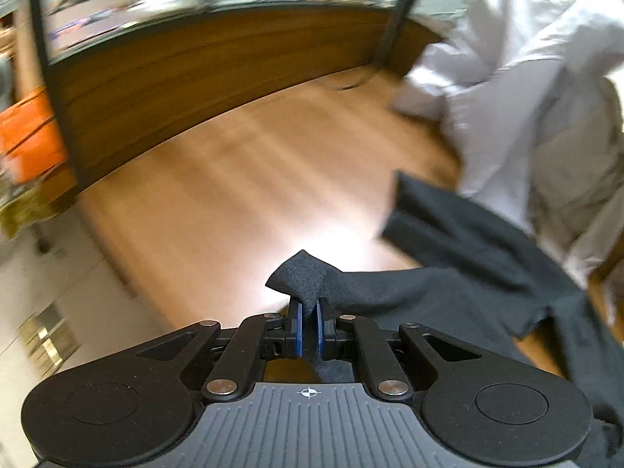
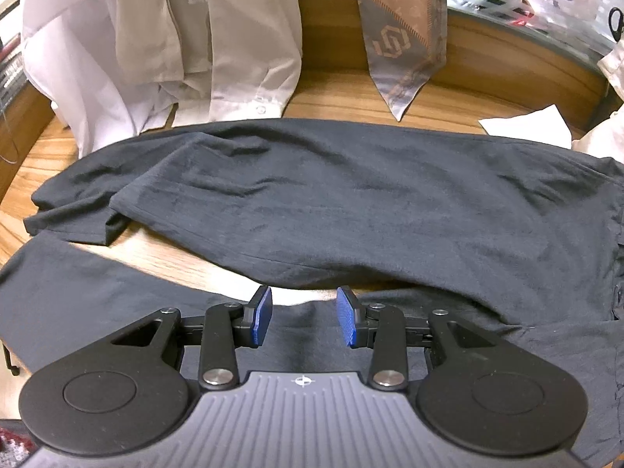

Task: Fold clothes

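A dark grey pair of trousers [image 2: 351, 202] lies spread across the wooden table [image 2: 331, 93], one leg folded over, the other leg [image 2: 70, 296] running to the left. My right gripper [image 2: 304, 312] is open and empty, hovering just above the dark cloth near the table's front. My left gripper [image 1: 309, 312] is shut on a corner of the dark trousers [image 1: 448, 273] and holds it lifted above the table [image 1: 234, 179]; the cloth trails off to the right. The left wrist view is motion-blurred.
White and beige shirts [image 2: 163, 46] hang at the back left and show in the left wrist view [image 1: 526, 97]. A patterned scarf [image 2: 401, 31] hangs at the back centre. White paper [image 2: 526, 124] lies at the right. An orange box [image 1: 27, 140] sits far left.
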Tool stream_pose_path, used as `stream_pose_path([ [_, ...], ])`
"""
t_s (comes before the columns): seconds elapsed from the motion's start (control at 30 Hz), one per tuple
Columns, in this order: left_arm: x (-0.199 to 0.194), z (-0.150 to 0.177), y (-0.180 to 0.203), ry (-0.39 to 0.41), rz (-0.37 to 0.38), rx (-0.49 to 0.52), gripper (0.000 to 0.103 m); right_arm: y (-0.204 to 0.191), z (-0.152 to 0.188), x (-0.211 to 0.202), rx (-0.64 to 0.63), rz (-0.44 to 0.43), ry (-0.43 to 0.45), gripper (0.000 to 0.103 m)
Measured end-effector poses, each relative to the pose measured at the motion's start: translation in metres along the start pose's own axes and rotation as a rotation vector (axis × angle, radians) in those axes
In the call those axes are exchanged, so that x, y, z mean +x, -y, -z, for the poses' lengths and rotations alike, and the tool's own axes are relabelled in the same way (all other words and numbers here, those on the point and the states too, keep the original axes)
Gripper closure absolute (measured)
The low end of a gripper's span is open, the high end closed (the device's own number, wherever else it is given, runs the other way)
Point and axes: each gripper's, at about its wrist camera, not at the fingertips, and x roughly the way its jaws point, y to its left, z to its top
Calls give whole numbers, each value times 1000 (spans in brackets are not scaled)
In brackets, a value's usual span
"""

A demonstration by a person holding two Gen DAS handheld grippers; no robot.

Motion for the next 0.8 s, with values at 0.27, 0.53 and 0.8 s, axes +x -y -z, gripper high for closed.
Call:
stream_pose_path([
  [0.27,-9,14,-26,-2,-33,-29,80,-4,1,8,-28,6,-13,62],
  [0.53,-5,-17,0,102,79,115,48,-12,9,4,-51,-10,-13,62],
  [0.8,56,-18,40,-35,237,385,35,-24,13,-1,-89,-42,-28,62],
])
